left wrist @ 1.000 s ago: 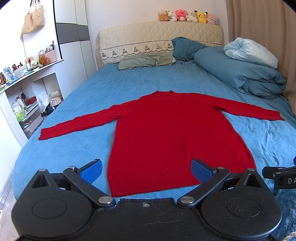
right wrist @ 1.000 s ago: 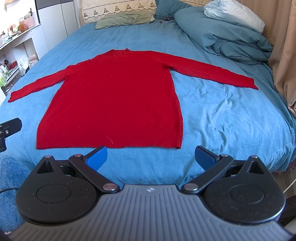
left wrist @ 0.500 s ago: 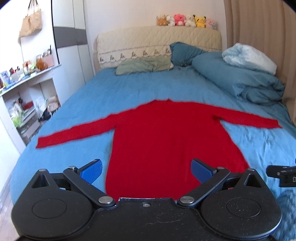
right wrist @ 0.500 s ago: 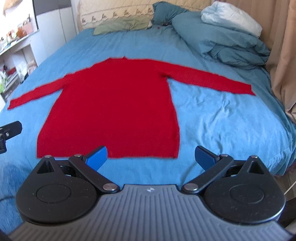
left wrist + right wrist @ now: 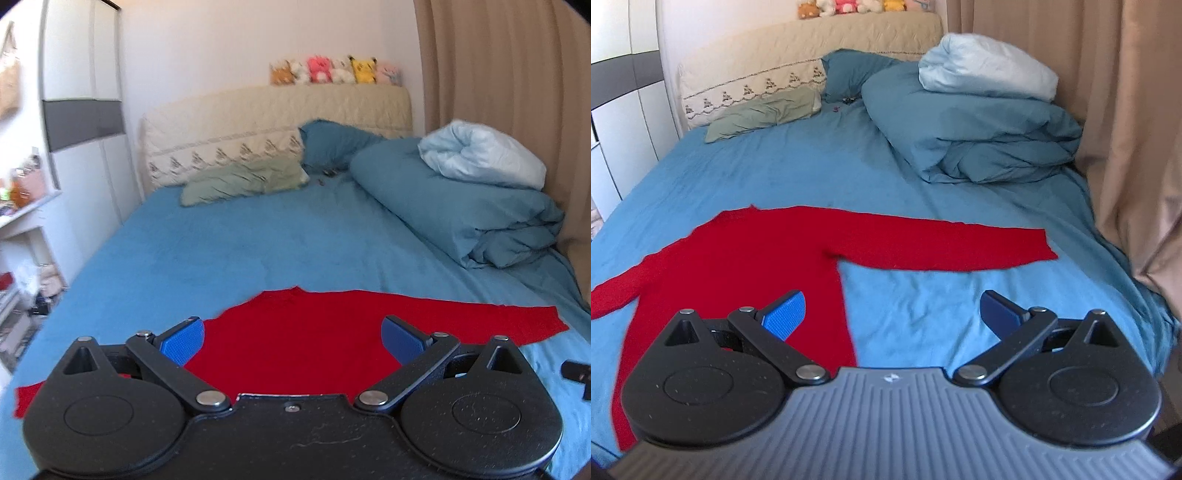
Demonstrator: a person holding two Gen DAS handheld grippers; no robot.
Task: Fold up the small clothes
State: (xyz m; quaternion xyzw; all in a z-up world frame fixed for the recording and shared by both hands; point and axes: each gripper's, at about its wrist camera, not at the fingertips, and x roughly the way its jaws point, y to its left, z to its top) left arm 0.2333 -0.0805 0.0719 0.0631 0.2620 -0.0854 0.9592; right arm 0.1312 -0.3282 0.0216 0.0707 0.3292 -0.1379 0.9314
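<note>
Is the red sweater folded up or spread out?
Spread out. The red sweater lies flat on the blue bed sheet, both sleeves stretched sideways.

No words or numbers are readable anywhere; the only mark is a small white emblem on the right gripper's [image 5: 892, 314] grey ribbed housing.

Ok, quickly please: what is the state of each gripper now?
Left gripper: jaws open, holding nothing, over the red sweater.
Right gripper: jaws open, holding nothing.

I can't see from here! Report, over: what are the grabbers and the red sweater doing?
Left gripper open, empty. Right gripper open, empty. Red sweater flat on bed, sleeves spread, unfolded. Nothing in the way.
</note>
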